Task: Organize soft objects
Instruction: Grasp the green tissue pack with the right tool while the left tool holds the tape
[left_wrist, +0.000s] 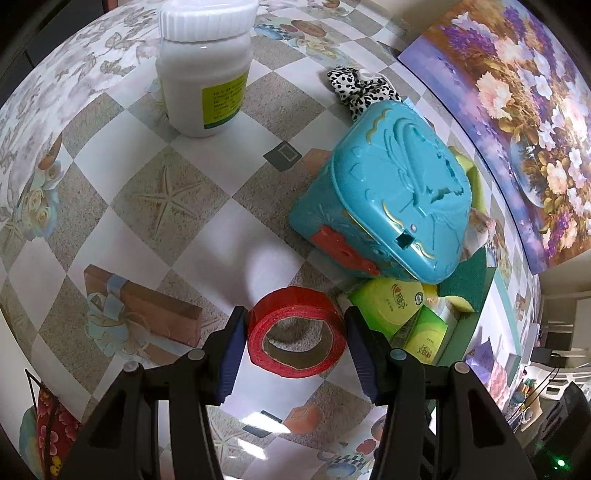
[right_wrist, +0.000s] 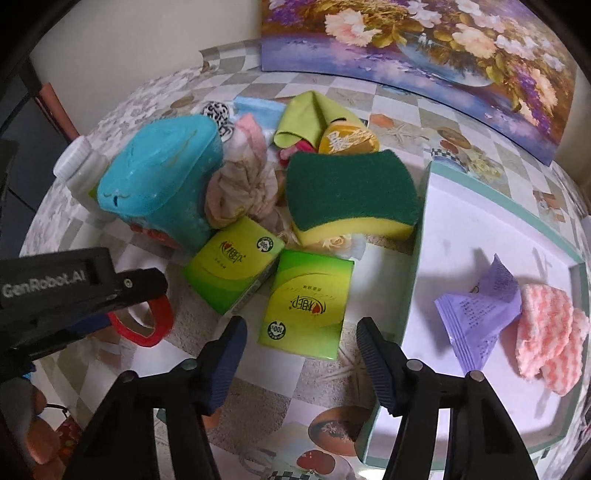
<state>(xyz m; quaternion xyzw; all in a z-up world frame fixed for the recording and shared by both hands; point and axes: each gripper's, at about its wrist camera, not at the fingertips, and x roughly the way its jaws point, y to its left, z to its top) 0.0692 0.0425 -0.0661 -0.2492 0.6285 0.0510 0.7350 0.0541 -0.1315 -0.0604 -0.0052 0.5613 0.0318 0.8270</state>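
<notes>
The right claw (right_wrist: 301, 354) hangs over the near tissue pack (right_wrist: 304, 304), its jaws standing apart on either side of the pack's lower end and not pressing on it. The pack lies flat on the bench (right_wrist: 258, 391), just beside a second tissue pack (right_wrist: 231, 264) and short of the white tray (right_wrist: 472, 236), which already holds a purple sachet (right_wrist: 480, 314) and a pink cloth (right_wrist: 550, 332). I judge the pack light and squashy under a slick wrapper, so it should be taken across its narrow width, about the middle, with a gentle squeeze. The left claw (left_wrist: 295, 339) is clamped on the red tape roll (left_wrist: 295, 332), pads against its outer wall. Behind the packs lie a green and yellow sponge (right_wrist: 351, 192), a bundled rag (right_wrist: 243, 192) and a teal plastic case (right_wrist: 162, 173), all crowded together, so room is tight on that side. The tray's near wall rises just right of the pack and must be cleared on the way over; the tray floor beyond it is largely bare
</notes>
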